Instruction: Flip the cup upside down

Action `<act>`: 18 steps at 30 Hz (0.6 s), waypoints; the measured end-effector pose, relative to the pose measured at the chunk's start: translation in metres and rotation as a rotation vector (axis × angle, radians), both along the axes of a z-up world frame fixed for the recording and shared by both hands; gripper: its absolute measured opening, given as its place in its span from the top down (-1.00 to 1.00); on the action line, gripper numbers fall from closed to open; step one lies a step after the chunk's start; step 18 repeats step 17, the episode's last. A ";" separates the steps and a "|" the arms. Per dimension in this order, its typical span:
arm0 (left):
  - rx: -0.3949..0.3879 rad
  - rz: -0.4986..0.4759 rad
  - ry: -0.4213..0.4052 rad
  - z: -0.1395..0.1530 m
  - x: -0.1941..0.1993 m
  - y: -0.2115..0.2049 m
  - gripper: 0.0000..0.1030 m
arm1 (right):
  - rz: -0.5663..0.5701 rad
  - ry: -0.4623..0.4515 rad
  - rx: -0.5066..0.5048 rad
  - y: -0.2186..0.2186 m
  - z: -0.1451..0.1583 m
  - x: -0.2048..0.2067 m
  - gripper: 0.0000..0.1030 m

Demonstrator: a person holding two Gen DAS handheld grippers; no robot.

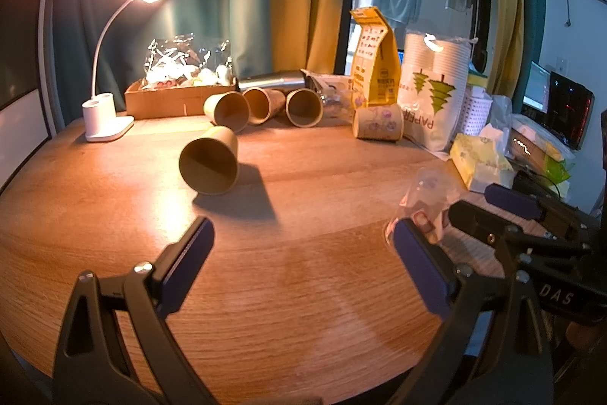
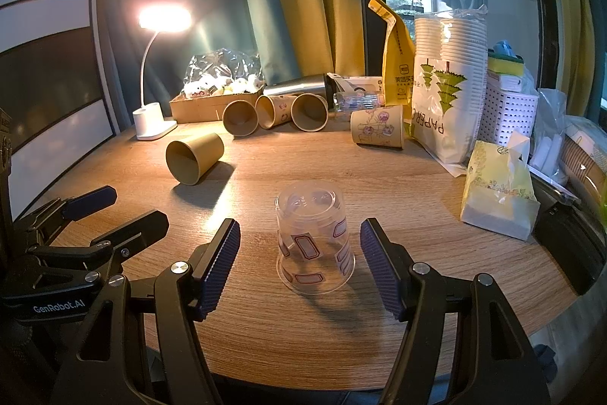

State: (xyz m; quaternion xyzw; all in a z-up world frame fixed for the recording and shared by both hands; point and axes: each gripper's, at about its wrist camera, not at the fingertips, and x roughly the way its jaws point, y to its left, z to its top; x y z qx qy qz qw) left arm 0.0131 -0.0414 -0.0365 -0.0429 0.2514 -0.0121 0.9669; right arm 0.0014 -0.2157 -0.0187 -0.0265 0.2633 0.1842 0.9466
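A clear plastic cup (image 2: 314,238) with red-outlined labels stands upside down on the wooden table (image 2: 379,185), between the two open fingers of my right gripper (image 2: 299,262), which do not touch it. It shows blurred in the left wrist view (image 1: 425,204), just beyond my right gripper (image 1: 493,211). My left gripper (image 1: 303,253) is open and empty above bare table; it shows at the left of the right wrist view (image 2: 125,207). A brown paper cup (image 1: 209,162) lies on its side ahead of it.
Three brown cups (image 2: 275,114) and a printed cup (image 2: 376,131) lie on their sides at the back. A lit desk lamp (image 2: 153,118), cardboard box (image 2: 212,103), steel flask (image 2: 299,85), paper-cup bag (image 2: 445,90), tissue pack (image 2: 497,192) and white basket (image 2: 508,116) crowd the back and right.
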 end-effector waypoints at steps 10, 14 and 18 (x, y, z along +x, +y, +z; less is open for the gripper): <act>-0.006 0.000 0.003 -0.002 0.000 0.000 -0.88 | 0.006 0.005 0.003 0.002 -0.001 0.000 -0.34; -0.021 0.004 0.018 -0.009 0.002 0.003 -0.88 | 0.008 0.015 0.001 0.003 -0.004 0.004 -0.34; -0.021 0.011 0.023 -0.012 0.004 0.005 -0.88 | 0.011 0.028 -0.008 0.005 -0.007 0.007 -0.34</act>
